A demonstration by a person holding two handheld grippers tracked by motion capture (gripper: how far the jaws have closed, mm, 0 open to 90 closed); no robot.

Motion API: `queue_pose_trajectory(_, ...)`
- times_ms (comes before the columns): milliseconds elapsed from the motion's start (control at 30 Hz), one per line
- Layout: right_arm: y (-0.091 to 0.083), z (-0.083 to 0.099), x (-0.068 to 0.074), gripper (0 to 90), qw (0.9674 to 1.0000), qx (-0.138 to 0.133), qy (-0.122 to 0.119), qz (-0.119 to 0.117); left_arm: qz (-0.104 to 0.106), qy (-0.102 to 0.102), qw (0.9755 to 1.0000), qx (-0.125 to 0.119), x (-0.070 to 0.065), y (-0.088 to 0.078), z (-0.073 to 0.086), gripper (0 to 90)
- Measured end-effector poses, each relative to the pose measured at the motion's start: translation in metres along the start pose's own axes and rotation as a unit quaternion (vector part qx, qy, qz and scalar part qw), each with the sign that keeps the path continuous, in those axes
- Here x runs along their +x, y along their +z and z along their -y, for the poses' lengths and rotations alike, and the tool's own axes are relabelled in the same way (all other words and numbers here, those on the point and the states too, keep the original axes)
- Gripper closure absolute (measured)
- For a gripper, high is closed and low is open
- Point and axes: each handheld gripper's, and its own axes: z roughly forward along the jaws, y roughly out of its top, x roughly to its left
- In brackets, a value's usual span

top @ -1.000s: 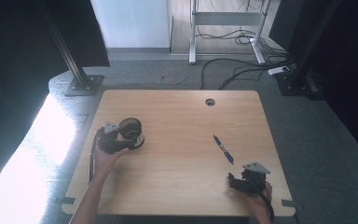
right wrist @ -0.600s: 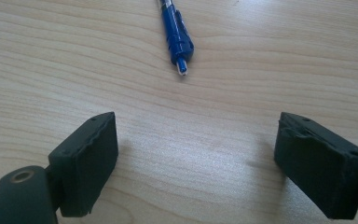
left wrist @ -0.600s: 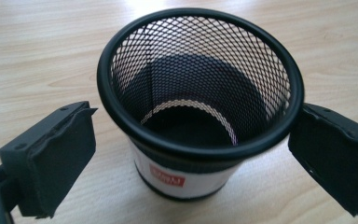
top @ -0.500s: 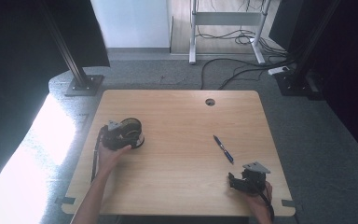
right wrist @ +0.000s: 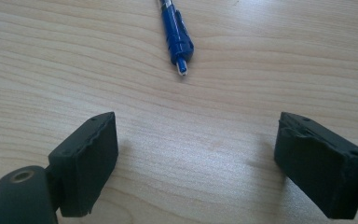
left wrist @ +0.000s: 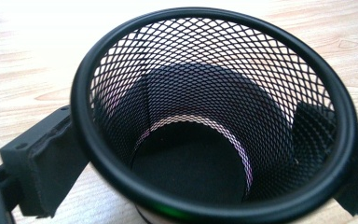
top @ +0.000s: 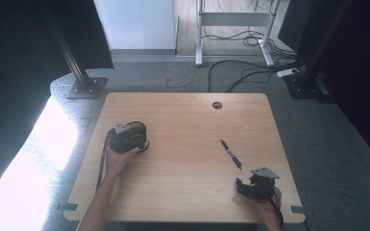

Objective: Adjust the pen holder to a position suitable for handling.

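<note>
Black mesh cup [left wrist: 214, 121] clamped between jaws of left gripper [top: 125, 139] at table [top: 183, 192] left; right gripper [right wrist: 196, 158] agape, empty, near blue pen [right wrist: 176, 37].

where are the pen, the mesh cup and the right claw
pen [top: 231, 153], high view, mid barrel
mesh cup [left wrist: 121, 177], left gripper view, near rim
right claw [right wrist: 196, 158], right gripper view, midway between its open jaw tips
</note>
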Motion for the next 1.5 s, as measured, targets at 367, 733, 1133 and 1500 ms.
queue_pose_trajectory(367,0.0,0.0,0.0,12.8,1.0,0.0,0.0,0.0,-0.008,0.014,0.9996,-0.021,-0.003,0.002,0.002,9.5)
queue_pose_trajectory(733,0.0,0.0,0.0,12.8,1.0,0.0,0.0,0.0,-0.004,0.014,0.9991,-0.04,-0.008,-0.015,-0.002,9.7)
queue_pose_trajectory(1133,0.0,0.0,-0.001,12.9,1.0,0.0,0.001,0.001,0.016,0.019,0.998,-0.058,-0.014,-0.038,-0.009,9.7)
queue_pose_trajectory(1500,0.0,0.0,-0.001,12.9,1.0,0.001,0.001,0.002,0.036,0.027,0.9966,-0.069,-0.025,-0.049,-0.011,9.6)
